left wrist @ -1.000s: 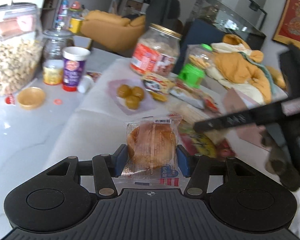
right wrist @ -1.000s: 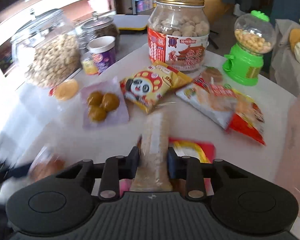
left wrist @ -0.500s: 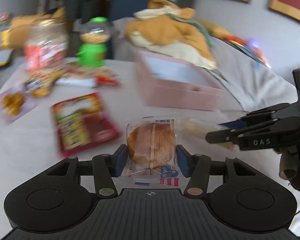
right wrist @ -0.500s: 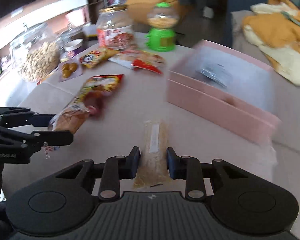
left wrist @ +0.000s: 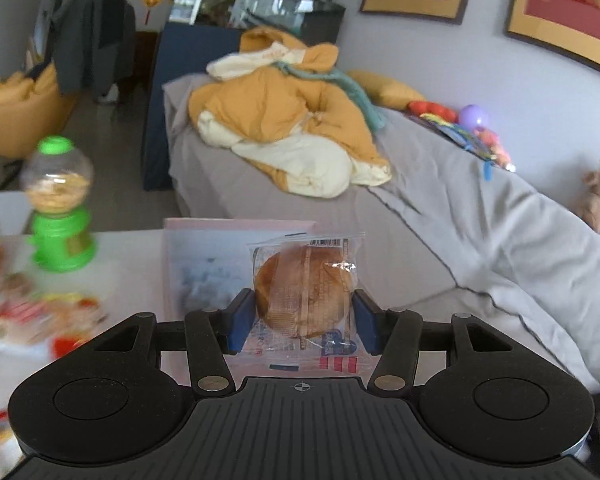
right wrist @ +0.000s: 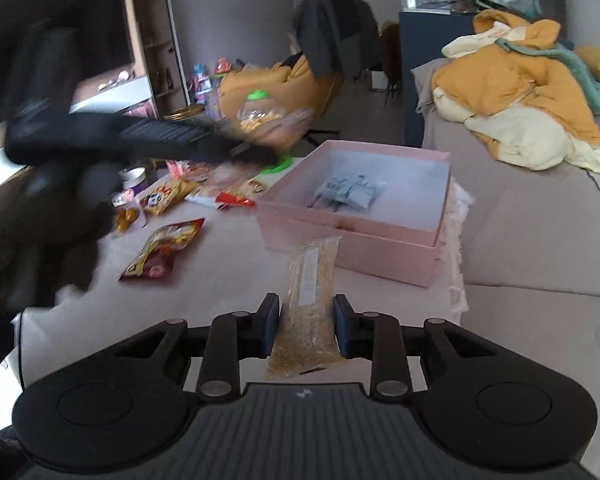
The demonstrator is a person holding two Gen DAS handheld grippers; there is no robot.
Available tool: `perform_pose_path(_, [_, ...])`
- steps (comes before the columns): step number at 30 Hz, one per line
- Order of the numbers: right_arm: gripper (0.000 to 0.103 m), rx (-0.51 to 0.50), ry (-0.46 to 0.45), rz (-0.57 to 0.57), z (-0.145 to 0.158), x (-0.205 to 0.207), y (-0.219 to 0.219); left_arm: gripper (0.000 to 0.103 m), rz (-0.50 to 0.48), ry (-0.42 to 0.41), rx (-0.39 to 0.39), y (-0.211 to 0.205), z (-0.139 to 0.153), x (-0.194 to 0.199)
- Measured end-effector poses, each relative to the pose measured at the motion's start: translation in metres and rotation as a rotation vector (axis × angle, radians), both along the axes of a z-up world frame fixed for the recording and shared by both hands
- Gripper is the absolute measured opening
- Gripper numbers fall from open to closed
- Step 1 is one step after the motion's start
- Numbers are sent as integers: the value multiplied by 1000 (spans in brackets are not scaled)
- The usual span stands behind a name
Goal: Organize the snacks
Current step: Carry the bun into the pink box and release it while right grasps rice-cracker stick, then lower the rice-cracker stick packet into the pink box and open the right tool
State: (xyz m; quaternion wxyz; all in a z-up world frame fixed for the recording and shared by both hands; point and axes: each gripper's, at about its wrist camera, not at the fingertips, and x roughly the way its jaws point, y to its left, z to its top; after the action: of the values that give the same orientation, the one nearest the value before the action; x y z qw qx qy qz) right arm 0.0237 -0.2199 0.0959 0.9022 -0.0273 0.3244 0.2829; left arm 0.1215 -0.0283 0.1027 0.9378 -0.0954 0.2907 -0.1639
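right wrist view: right tongs [right wrist: 306,330] clamp a cracker pack [right wrist: 309,300], left tongs [left wrist: 302,320] clamp a wrapped bun [left wrist: 303,294], pink box [right wrist: 352,240] nearly empty, most snacks left on table [right wrist: 228,264].

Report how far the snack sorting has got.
Done: only some grey packets lie in the pink box. In hand: left gripper holds a wrapped bun, right gripper a long cracker packet. Left: several snack bags remain on the table.

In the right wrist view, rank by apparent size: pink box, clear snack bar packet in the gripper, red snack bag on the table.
1. pink box
2. and 3. snack bar packet and red snack bag look alike; the packet's nearness makes ranking unsure.
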Motion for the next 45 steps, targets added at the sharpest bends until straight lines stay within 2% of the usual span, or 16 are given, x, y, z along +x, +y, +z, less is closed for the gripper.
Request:
perform_pose_path(2, [28,13,9,-15,-3,6,-3,56,57,33,-2,-4,-14,25])
perform_pose_path(5, [28,21,23,-35,-7,11,-6,55,76,23,-60,7,-25,31])
perform_pose_path(8, [28,32,19,-48,-4,14,-13,55,74,16,-69,26,-25,14])
perform_pose_path(12, [28,62,-32,-86,13,33,-16,55,131,3,-72,59,-27,-18])
perform_pose_path(15, [20,115,-80,-135,35,71,-9,55,174,36,-70,80,-34,-29])
perform_pose_path(17, [24,143,-122,-175,47,105,1,55,229,56,-46,98,-41,-37])
perform_pose_path(19, [46,114,-104,-220,49,137,10,55,279,70,-23,116,-46,-49])
perform_pose_path(22, [49,55,-87,-256,38,155,20,55,332,79,-13,148,-53,-68])
perform_pose_path(25, [49,44,-19,-225,18,151,24,55,366,92,-4,169,-59,-90])
perform_pose_path(28, [49,53,62,-154,0,136,26,55,348,90,-11,173,-60,-111])
perform_pose_path(33, [49,-83,147,-123,-28,100,38,55,286,88,6,146,-61,-130])
perform_pose_path(39, [49,-122,327,-98,-64,63,56,55,258,117,71,107,-74,-127])
perform_pose_path(40, [48,-135,323,-82,-67,59,61,55,256,120,83,102,-76,-129])
perform_pose_path(41, [47,-178,270,-76,-69,53,71,55,255,122,99,97,-78,-129])
perform_pose_path(43, [36,-287,158,-36,-73,40,93,55,250,125,111,93,-78,-130])
perform_pose_path(45, [29,-350,76,17,-73,31,109,55,244,129,101,93,-77,-132])
